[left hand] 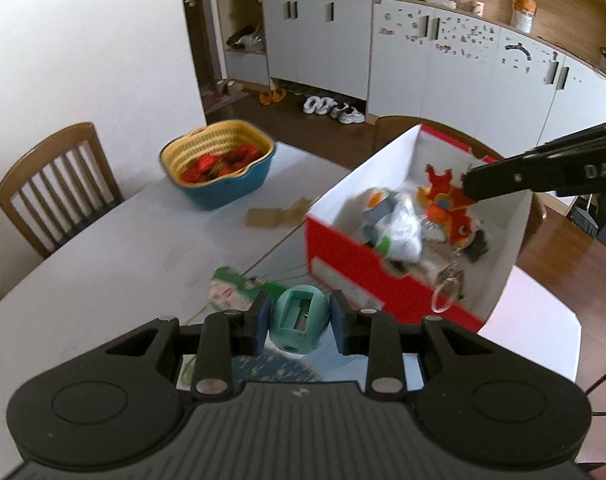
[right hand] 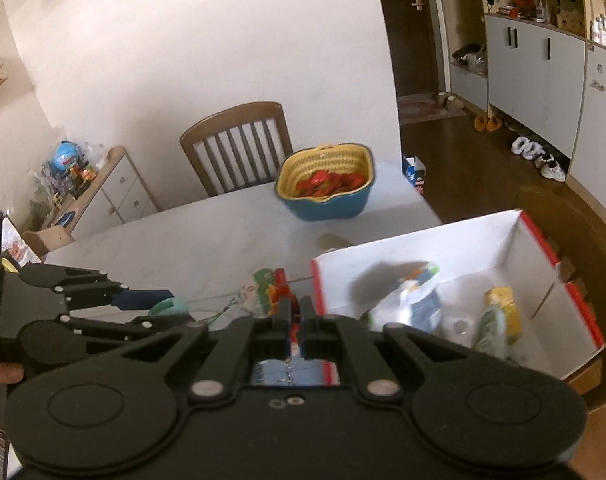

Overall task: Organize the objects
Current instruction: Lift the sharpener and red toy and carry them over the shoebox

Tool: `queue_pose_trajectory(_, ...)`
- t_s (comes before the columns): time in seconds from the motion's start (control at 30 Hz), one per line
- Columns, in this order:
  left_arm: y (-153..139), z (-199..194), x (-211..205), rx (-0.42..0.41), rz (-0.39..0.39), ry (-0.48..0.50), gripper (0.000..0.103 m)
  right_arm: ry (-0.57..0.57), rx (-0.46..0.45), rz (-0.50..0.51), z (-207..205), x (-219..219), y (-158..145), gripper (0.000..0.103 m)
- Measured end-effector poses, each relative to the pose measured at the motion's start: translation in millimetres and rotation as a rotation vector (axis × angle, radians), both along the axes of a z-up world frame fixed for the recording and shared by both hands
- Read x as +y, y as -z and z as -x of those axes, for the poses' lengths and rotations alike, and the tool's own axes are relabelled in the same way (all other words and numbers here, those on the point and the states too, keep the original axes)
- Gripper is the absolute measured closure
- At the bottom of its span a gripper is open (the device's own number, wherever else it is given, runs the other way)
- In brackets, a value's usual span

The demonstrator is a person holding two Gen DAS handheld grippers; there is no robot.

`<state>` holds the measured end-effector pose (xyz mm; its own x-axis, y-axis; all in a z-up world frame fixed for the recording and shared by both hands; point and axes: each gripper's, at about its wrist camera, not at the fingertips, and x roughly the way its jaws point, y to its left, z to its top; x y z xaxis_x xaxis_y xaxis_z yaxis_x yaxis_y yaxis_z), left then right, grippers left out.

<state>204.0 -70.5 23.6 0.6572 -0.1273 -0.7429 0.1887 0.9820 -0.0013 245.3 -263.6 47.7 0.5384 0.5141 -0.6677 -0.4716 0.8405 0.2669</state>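
Dining room, white table (left hand: 103, 248): at six o'clock in the left wrist view the left gripper (left hand: 301, 322) clamps a teal pencil sharpener (left hand: 299, 320) between its blue pads, while the right gripper (left hand: 469, 184), entering from three o'clock, pinches an orange fish keychain (left hand: 447, 204) above the red-and-white box (left hand: 343, 252), its key ring dangling over the near wall. Each item looks bound for the box, so both should clear the rim before release, ring included, and drop into the free space beside the packets already inside. A yellow-and-blue basket (left hand: 219, 168) of red items sits at eleven o'clock, well apart; a green-edged card (left hand: 231, 288) lies just beside the box and brown cards (left hand: 279, 216) beyond it; the two grippers working close together risk a bump
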Motion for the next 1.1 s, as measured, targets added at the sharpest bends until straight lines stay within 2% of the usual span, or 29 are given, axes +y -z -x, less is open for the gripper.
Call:
queue_pose_trajectory(0.3,-6.9,-28.7,-68.2,0.002,-0.027,0.029,0.072,0.023,-0.01,-0.003,-25.5,-56.0,0.4,0.101)
queue_pose_trajectory(0.73,24.5,-79.0,-157.1,0.066,-0.002,0.048,0.072,0.047,0.055,0.025,-72.5,-131.6,33.0,0.101)
queue_pose_trajectory(1.1,55.8,-124.8,-194.2,0.113,-0.032,0.057,0.072,0.047,0.1,0.039,-115.7,-144.4,63.7,0.101)
